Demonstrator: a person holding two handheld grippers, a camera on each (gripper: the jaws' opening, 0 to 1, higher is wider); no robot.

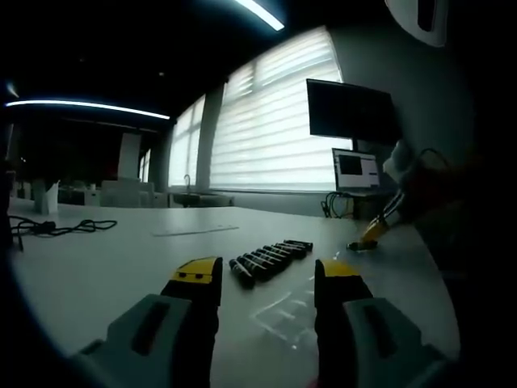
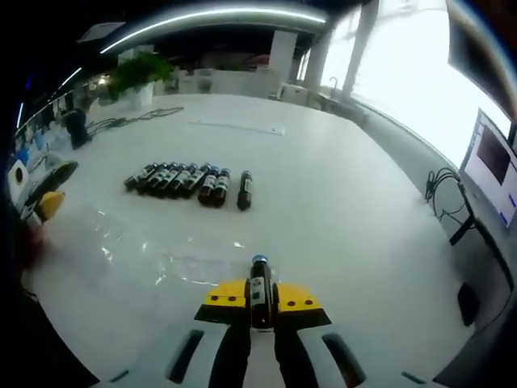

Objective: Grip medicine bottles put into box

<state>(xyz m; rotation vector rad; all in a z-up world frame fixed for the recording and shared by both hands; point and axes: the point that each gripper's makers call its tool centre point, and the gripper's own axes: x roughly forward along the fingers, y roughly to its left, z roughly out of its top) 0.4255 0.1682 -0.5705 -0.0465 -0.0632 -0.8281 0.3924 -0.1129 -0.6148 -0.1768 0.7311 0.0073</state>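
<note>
Bottle (image 2: 259, 293), label unreadable, sits clamped in the right gripper (image 2: 260, 301); left gripper (image 1: 266, 275) gapes empty; clear box (image 2: 153, 250) barely shows.

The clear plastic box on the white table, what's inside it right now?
Nothing visible inside the clear plastic box: white table shows through it. The right gripper holds one dark medicine bottle beside it; the dark bottle row lies beyond. Glare hides some corners.
</note>
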